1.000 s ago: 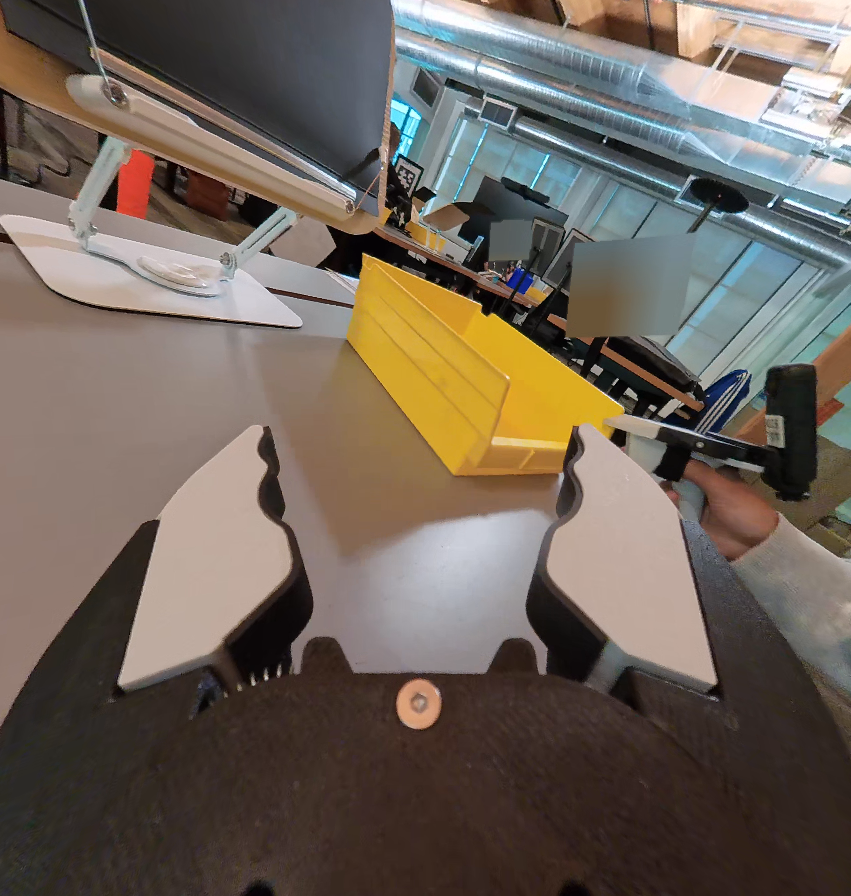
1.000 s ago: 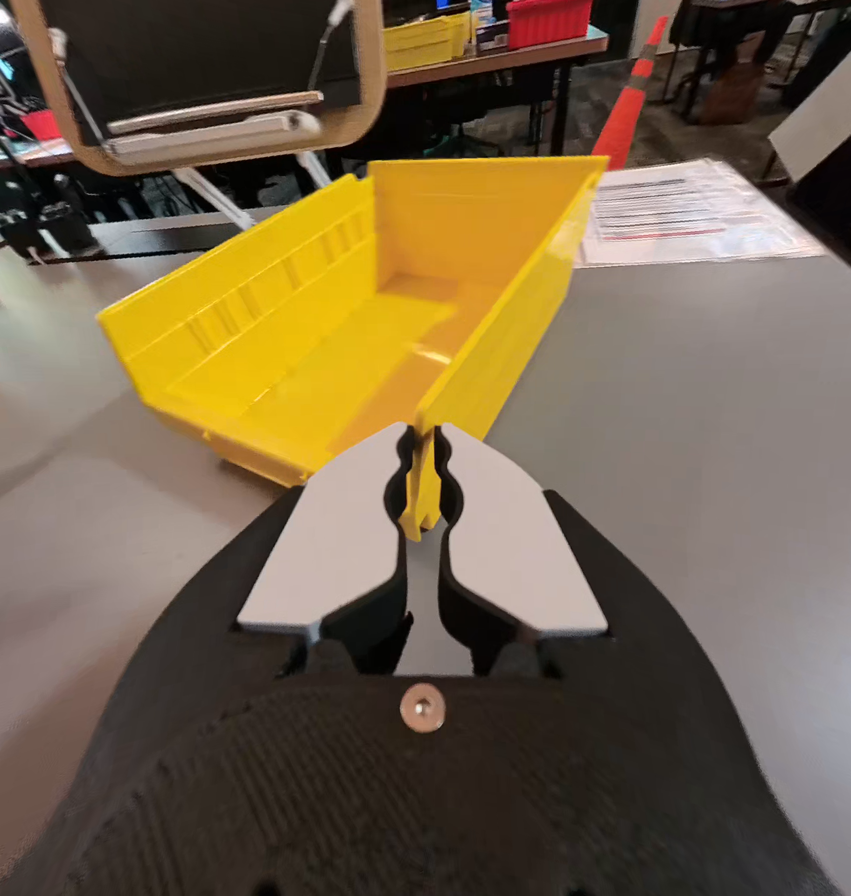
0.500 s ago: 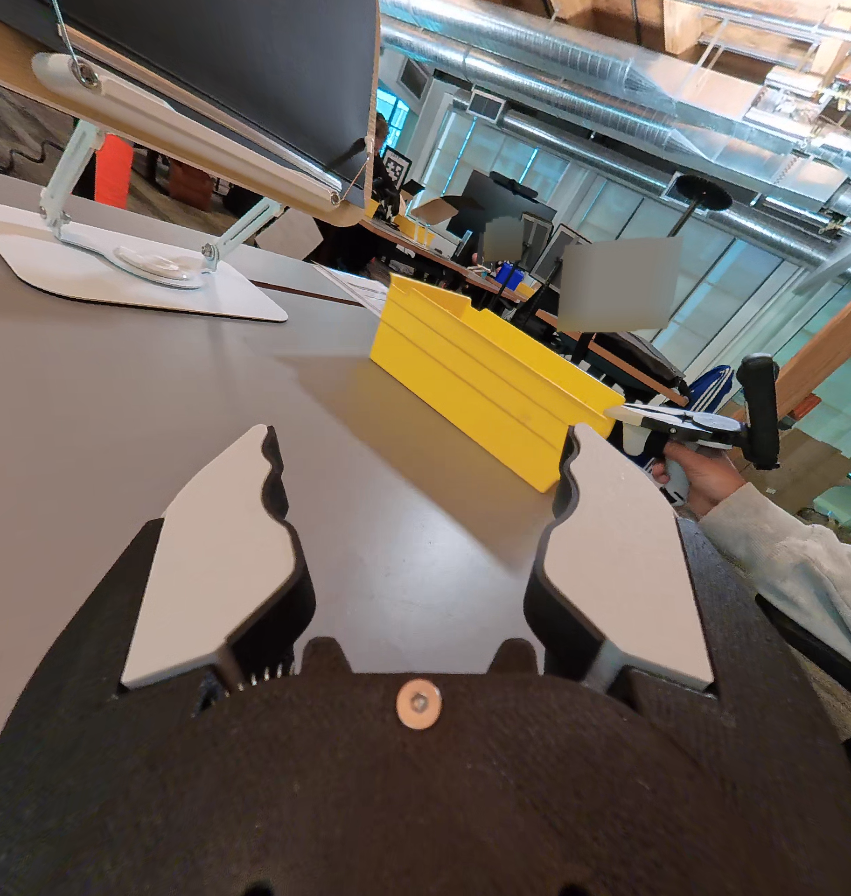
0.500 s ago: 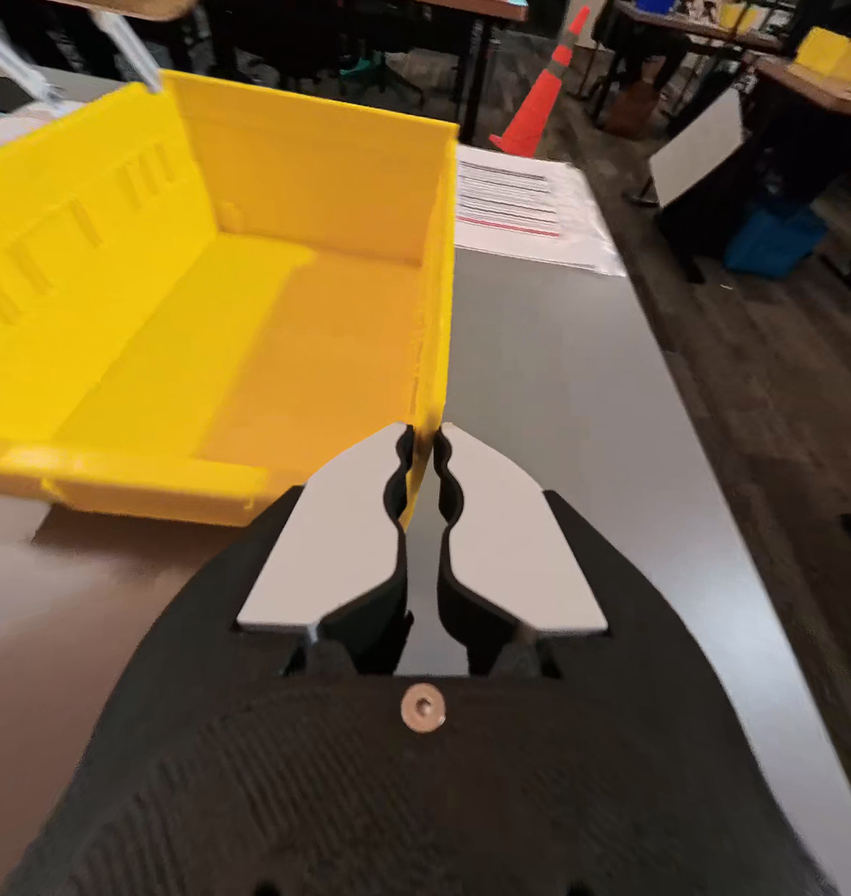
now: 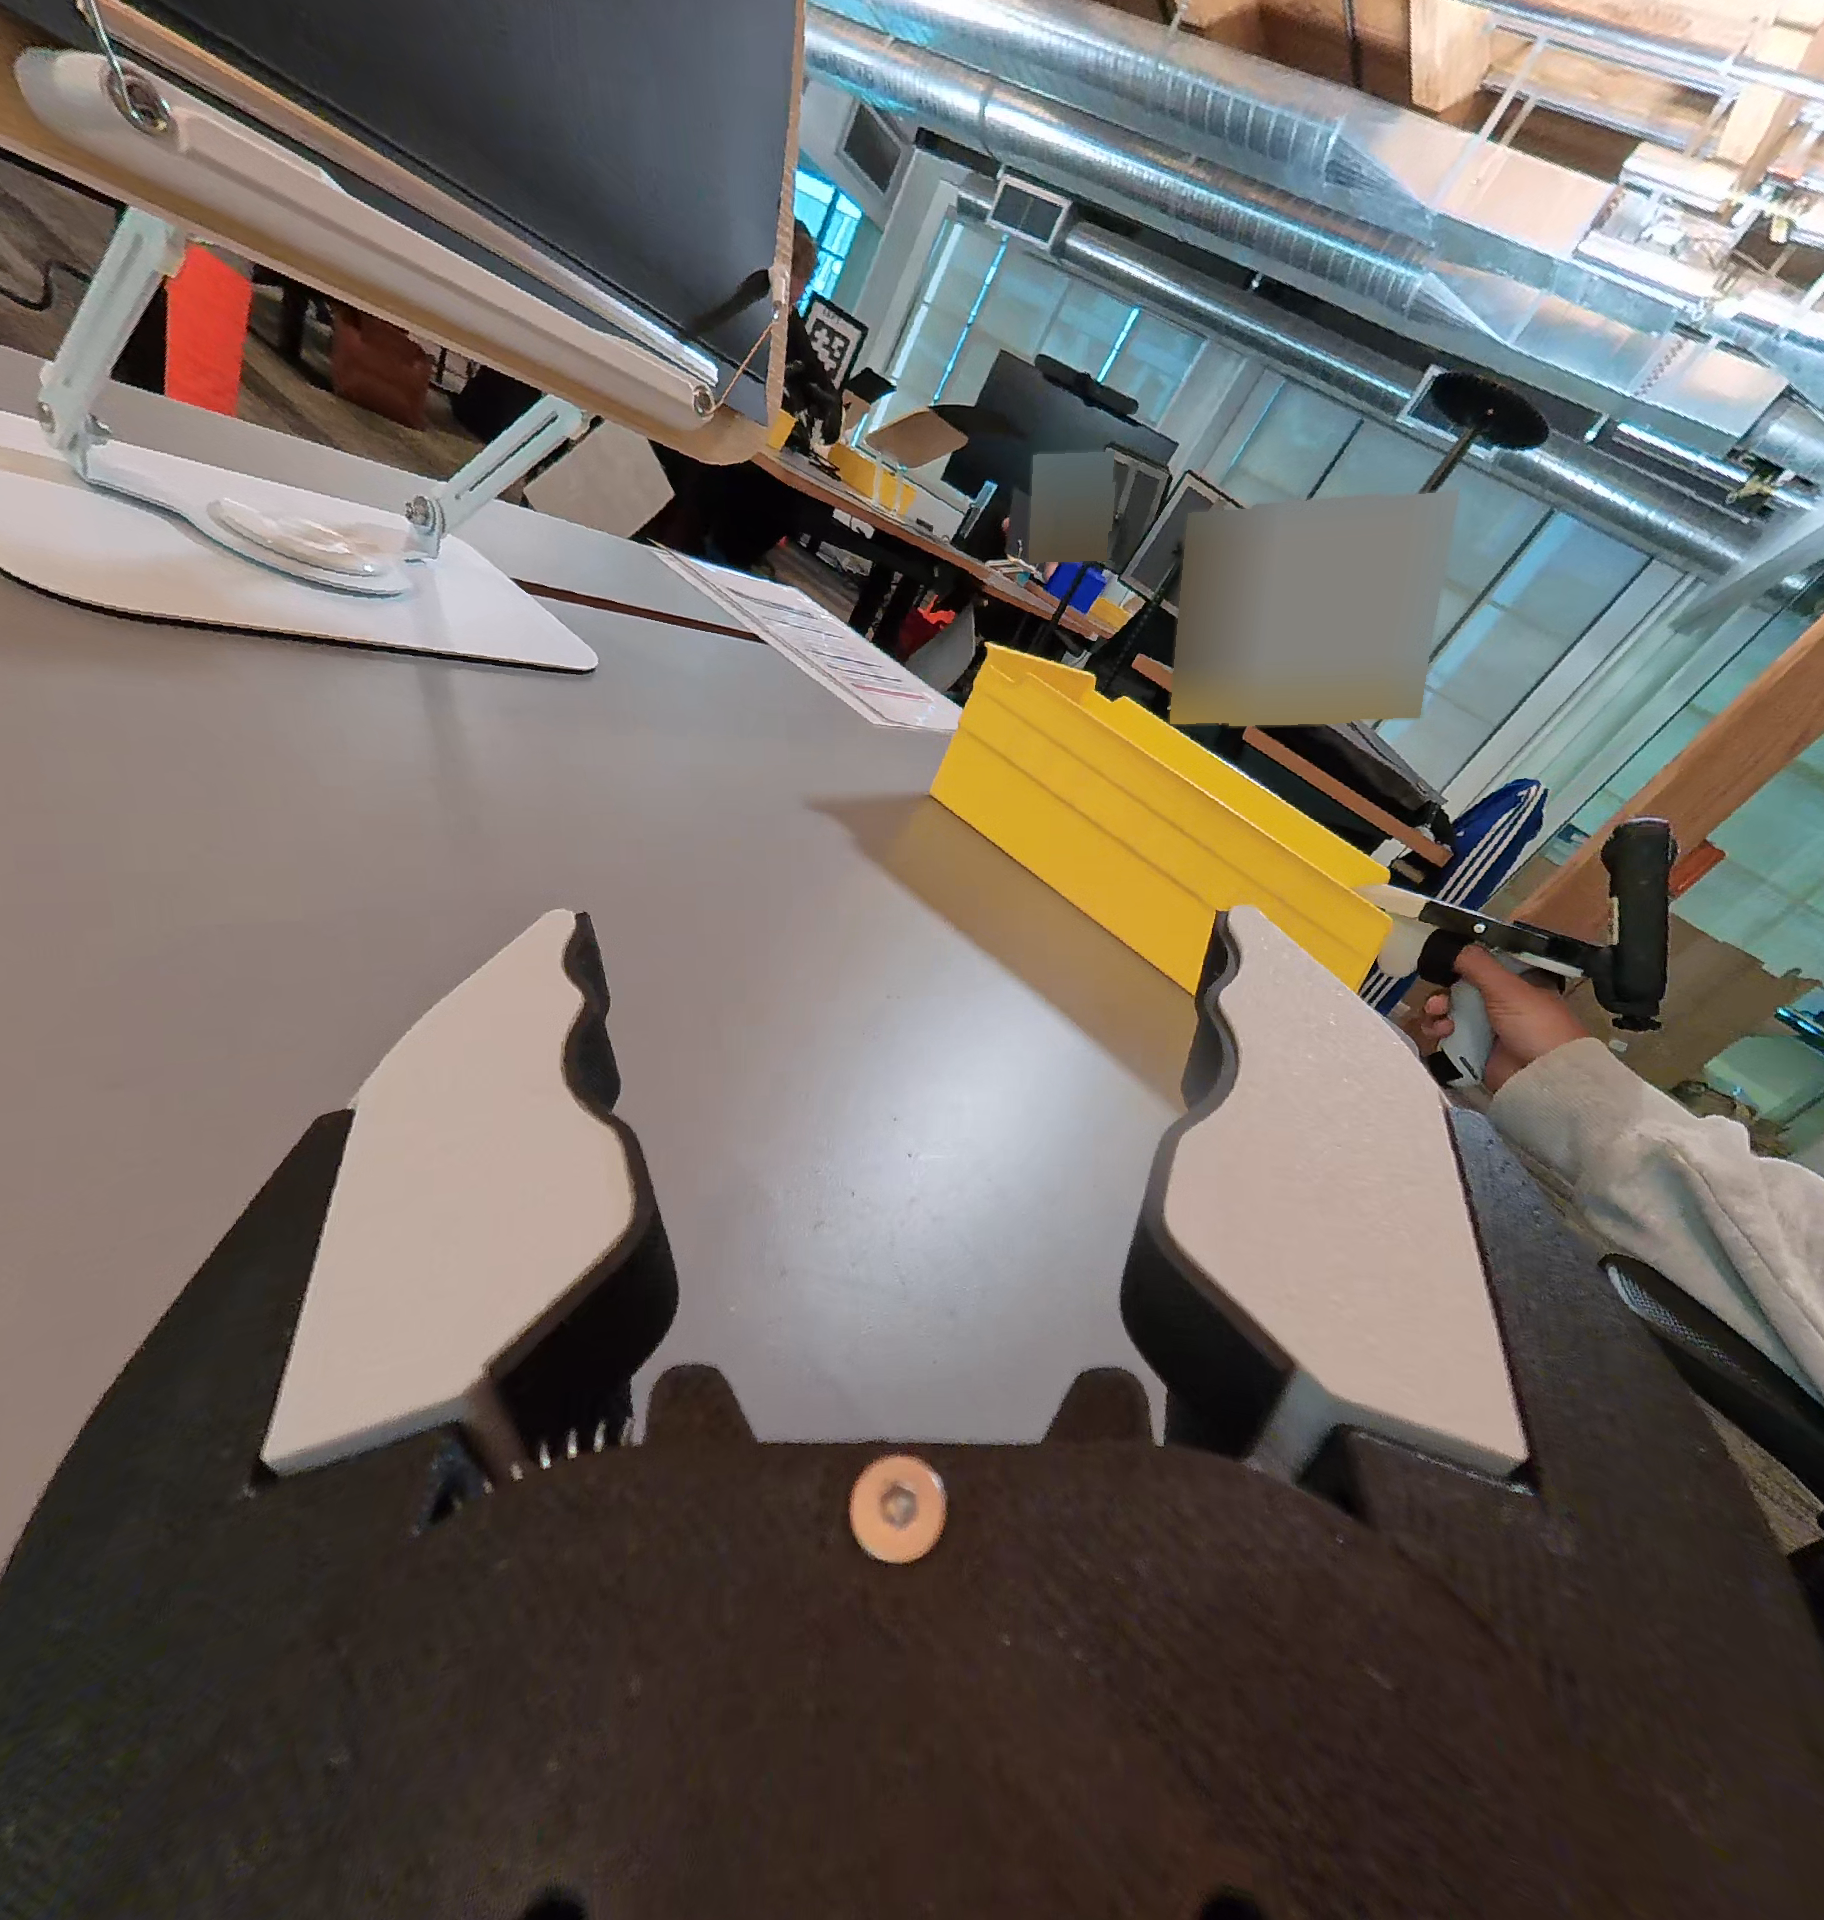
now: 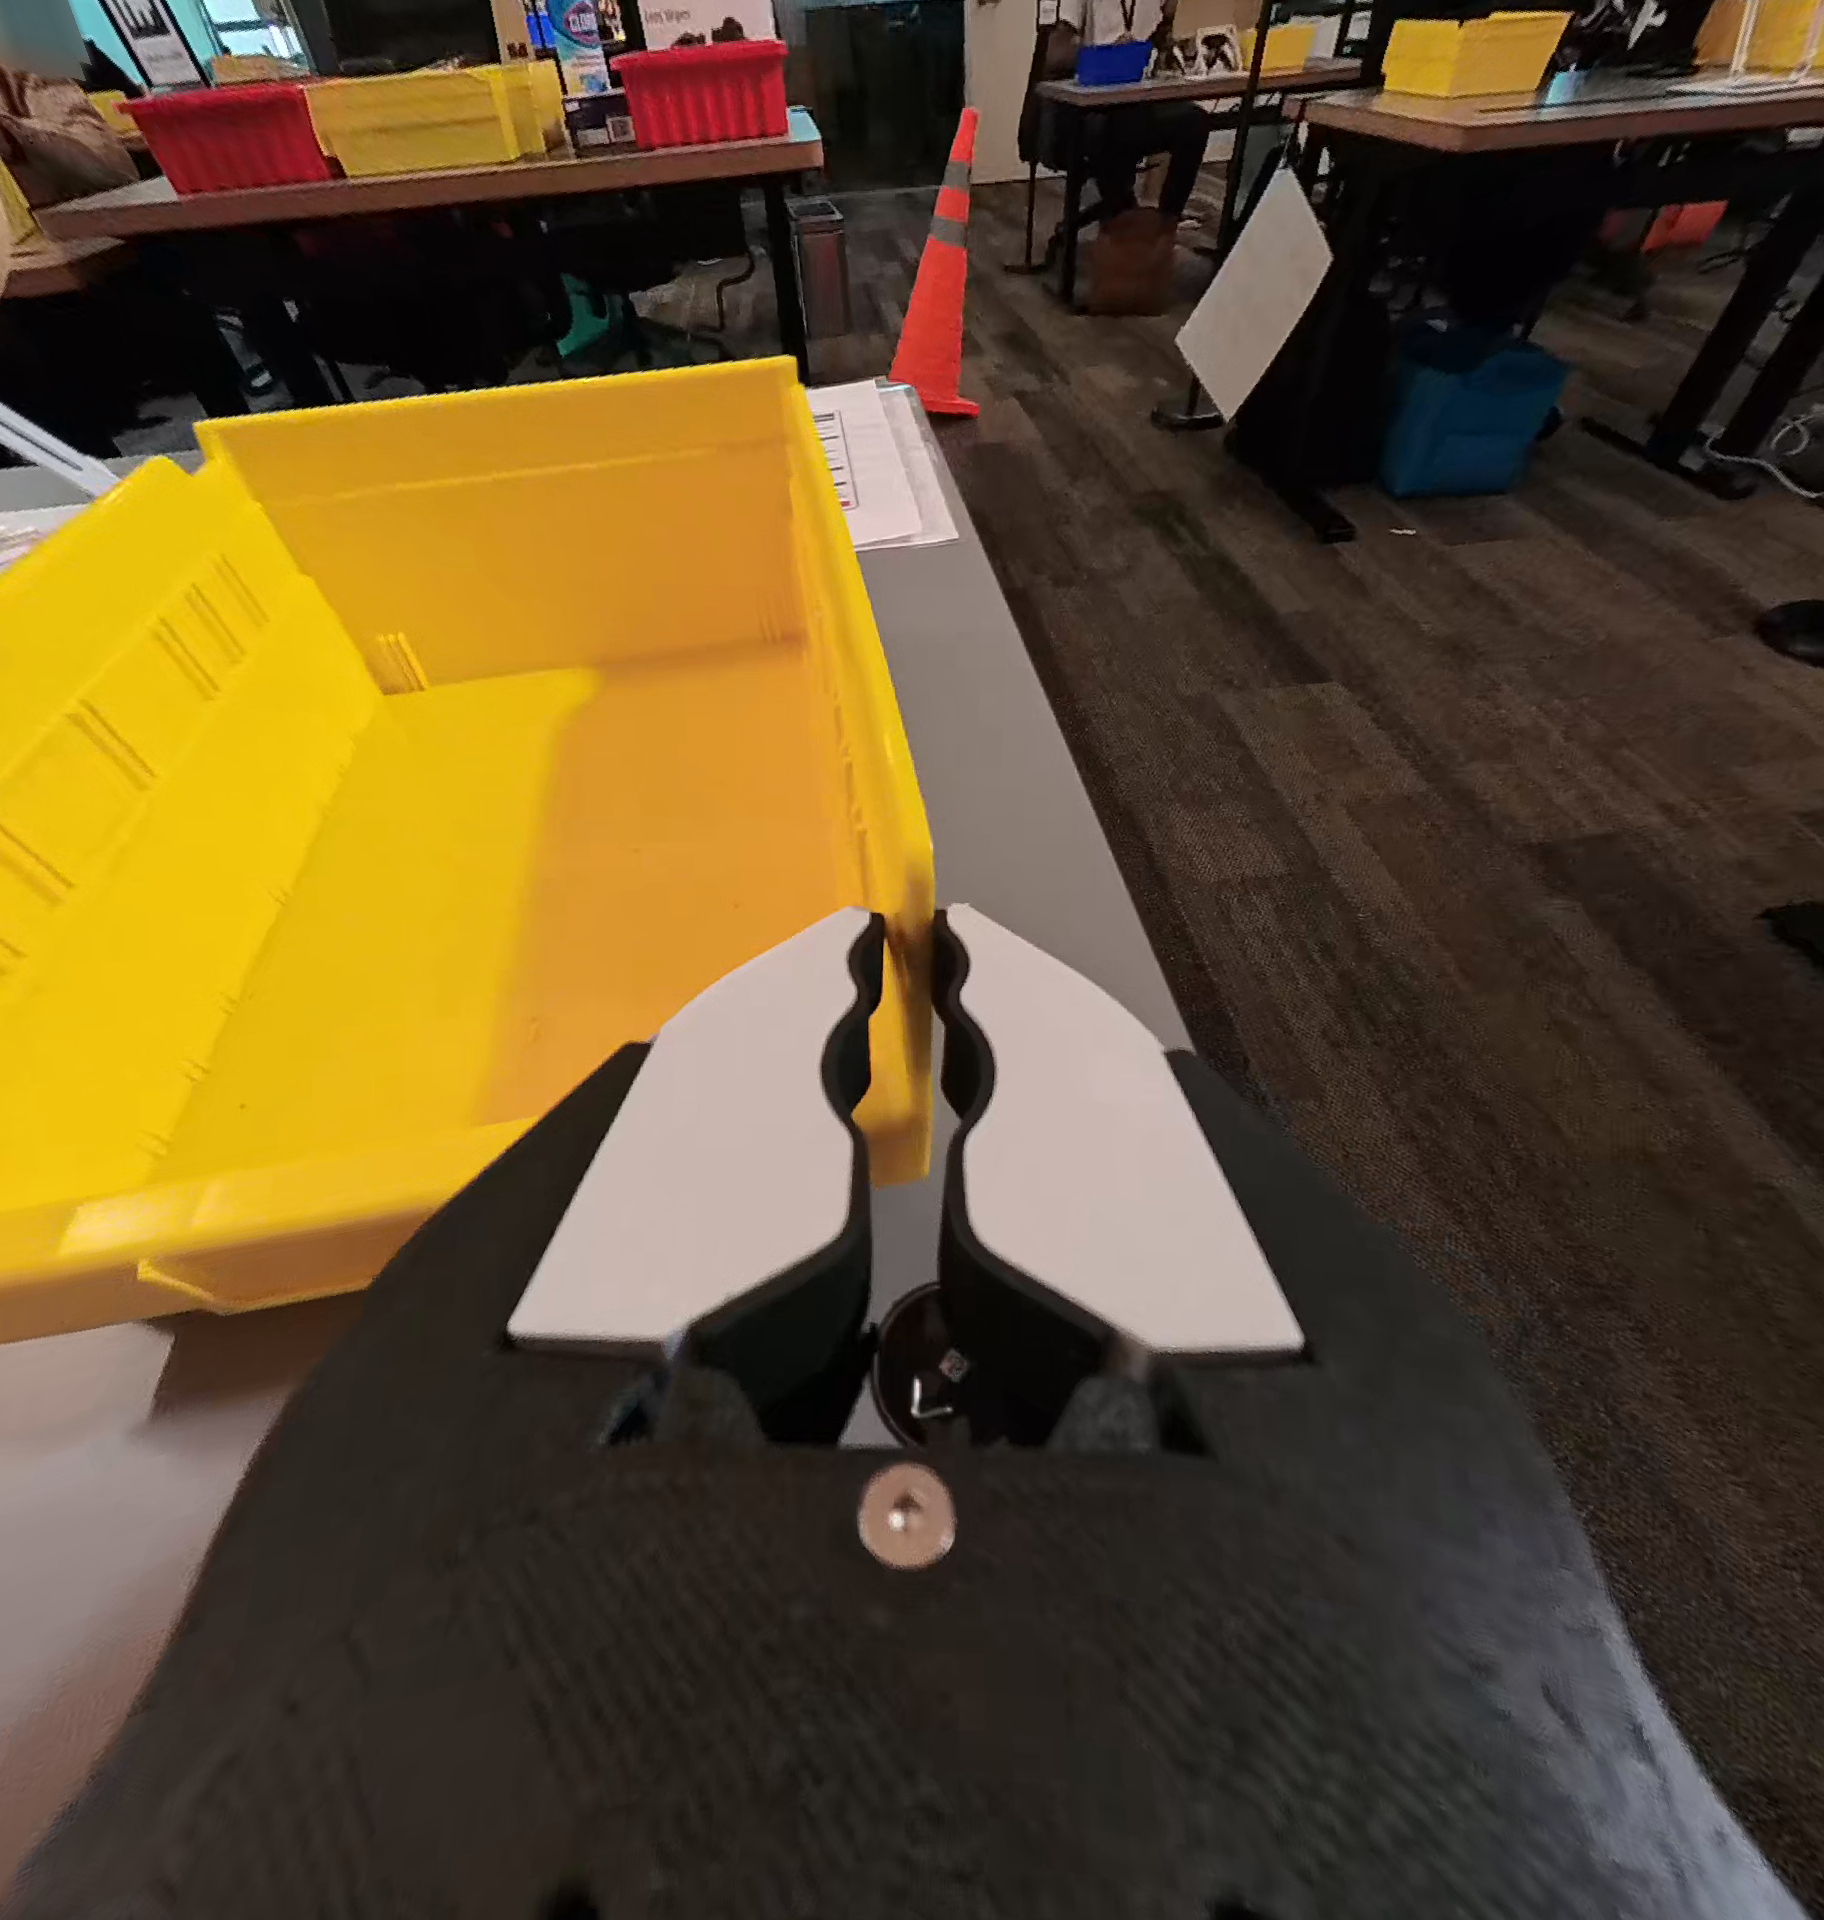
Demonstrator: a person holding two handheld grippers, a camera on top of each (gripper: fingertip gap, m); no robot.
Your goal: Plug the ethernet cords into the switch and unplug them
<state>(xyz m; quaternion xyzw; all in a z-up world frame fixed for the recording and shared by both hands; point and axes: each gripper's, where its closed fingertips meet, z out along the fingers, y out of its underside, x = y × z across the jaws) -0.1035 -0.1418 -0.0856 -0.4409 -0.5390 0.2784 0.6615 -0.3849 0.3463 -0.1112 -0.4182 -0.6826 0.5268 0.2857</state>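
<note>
No switch or ethernet cord shows in either view. An empty yellow bin stands on the grey table close to its right edge. My right gripper is shut on the near end of the bin's right side wall. In the left wrist view the bin sits at the far right, with the right gripper and the hand that holds it at the bin's near corner. My left gripper is open and empty above the bare table, well to the left of the bin.
A tilted dark board on a white stand rises at the table's far left. A printed sheet lies beyond the bin, also seen in the right wrist view. The table edge drops to dark floor on the right, with an orange cone beyond.
The right gripper, still shut on the bin wall, has dragged and swung the yellow bin toward the table's right edge, away from the left gripper. The left gripper stays open.
</note>
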